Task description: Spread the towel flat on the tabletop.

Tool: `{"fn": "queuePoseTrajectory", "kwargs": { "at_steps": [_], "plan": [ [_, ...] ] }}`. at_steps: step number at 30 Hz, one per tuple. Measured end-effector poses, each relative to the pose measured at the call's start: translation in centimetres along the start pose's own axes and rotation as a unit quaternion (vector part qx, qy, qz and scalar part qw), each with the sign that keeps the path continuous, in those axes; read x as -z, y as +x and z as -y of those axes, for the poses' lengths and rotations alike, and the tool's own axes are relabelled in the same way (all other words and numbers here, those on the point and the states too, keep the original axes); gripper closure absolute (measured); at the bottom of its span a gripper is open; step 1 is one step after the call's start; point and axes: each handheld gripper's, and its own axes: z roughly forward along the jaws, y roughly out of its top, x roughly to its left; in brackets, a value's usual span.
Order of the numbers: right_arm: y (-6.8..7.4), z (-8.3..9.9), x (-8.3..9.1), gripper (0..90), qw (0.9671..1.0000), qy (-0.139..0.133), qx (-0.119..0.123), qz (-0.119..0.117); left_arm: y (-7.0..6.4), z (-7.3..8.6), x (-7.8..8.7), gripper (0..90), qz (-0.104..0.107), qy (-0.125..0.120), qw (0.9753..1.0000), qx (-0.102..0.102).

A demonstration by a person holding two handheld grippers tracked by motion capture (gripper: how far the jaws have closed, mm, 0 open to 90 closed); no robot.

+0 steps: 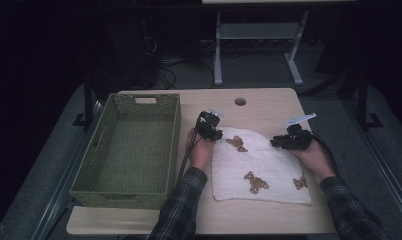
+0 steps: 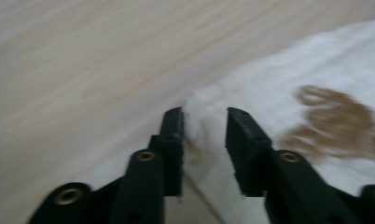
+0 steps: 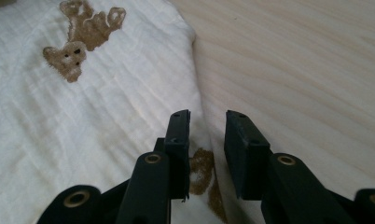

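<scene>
The basket (image 1: 129, 150) sits along the table's (image 1: 269, 102) left edge; the cloth (image 1: 261, 167) lies right of it, near the front edge.

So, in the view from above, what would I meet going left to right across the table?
Green woven basket → left claw at the cloth's far left corner → white cloth with brown bear prints → right claw at the cloth's right edge → bare table top.

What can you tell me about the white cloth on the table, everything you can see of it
The white cloth lies flat on the wooden table, right of the green basket. It looks like soft, crinkled woven fabric printed with brown teddy bears. The left claw straddles its far left corner, open; the right claw straddles its right edge, open.
</scene>
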Motion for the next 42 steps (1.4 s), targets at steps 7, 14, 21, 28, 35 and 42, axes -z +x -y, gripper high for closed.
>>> {"fn": "queuePoseTrajectory", "kwargs": {
  "at_steps": [7,14,21,28,35,42],
  "plan": [
    [0.7,-0.3,0.3,88.2,0.9998,-0.005,0.016,0.003,-2.6,2.6,2.4,49.7,0.051,0.001,0.9985,-0.021],
    [3.3,-0.7,2.3,88.3,0.9981,-0.032,0.053,-0.006,-4.0,5.2,3.7,44.6,0.085,0.007,0.9951,-0.050],
    [7.1,0.5,2.4,87.3,0.9948,-0.006,0.097,-0.032,-4.7,6.4,4.2,40.3,0.091,-0.009,0.9924,-0.082],
    [9.1,1.6,2.6,79.3,0.9908,0.011,0.116,-0.068,-4.9,6.9,3.8,39.6,0.092,-0.006,0.9913,-0.094],
    [4.8,-0.3,4.2,78.6,0.9977,-0.037,0.054,-0.015,-4.9,7.0,3.8,39.1,0.091,-0.014,0.9920,-0.087],
    [3.4,-0.2,0.9,75.4,0.9988,0.012,0.026,-0.040,-4.9,7.1,3.8,39.1,0.093,-0.017,0.9919,-0.085]
  ]
}}
